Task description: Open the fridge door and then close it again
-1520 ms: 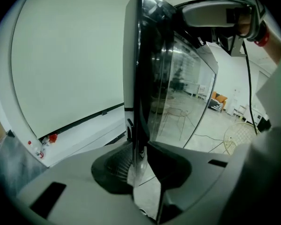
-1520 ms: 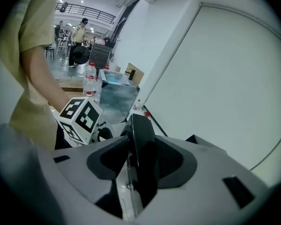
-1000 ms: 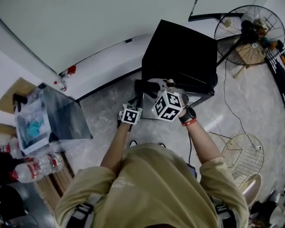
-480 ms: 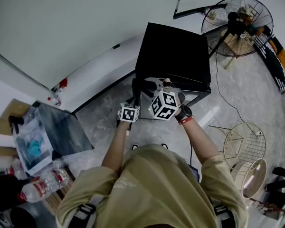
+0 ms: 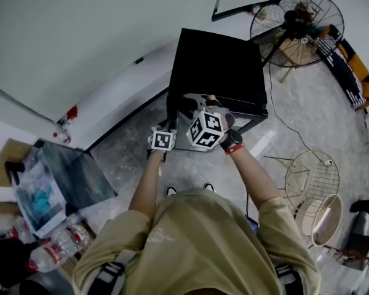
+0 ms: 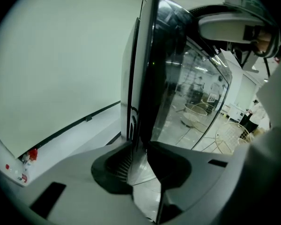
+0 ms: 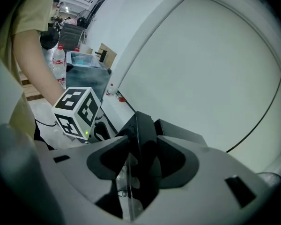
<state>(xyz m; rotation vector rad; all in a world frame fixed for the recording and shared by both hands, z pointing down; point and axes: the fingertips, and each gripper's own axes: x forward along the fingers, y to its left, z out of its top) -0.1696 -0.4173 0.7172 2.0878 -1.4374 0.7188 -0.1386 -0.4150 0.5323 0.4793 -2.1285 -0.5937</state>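
My left gripper (image 6: 140, 161) has its jaws closed on the door (image 6: 187, 78) of the fridge (image 5: 218, 63), pinching the dark frame at the door's side edge, with the glass pane running away to the right of my pads. My right gripper (image 7: 136, 158) pinches the same door along its top edge, the black rim sitting tight between both pads. From above, both grippers sit at the fridge's front, the left at its front left corner and the right just beside it along the front. The fridge is a black box on the floor with its back against the white wall (image 5: 80, 35). I cannot tell how far the door stands off the fridge body. The left marker cube (image 7: 77, 111) shows just left of the fridge's front corner. A fan (image 5: 295, 20) stands behind the fridge to its right, and a wire guard (image 5: 312, 180) lies on the floor well right of its front.
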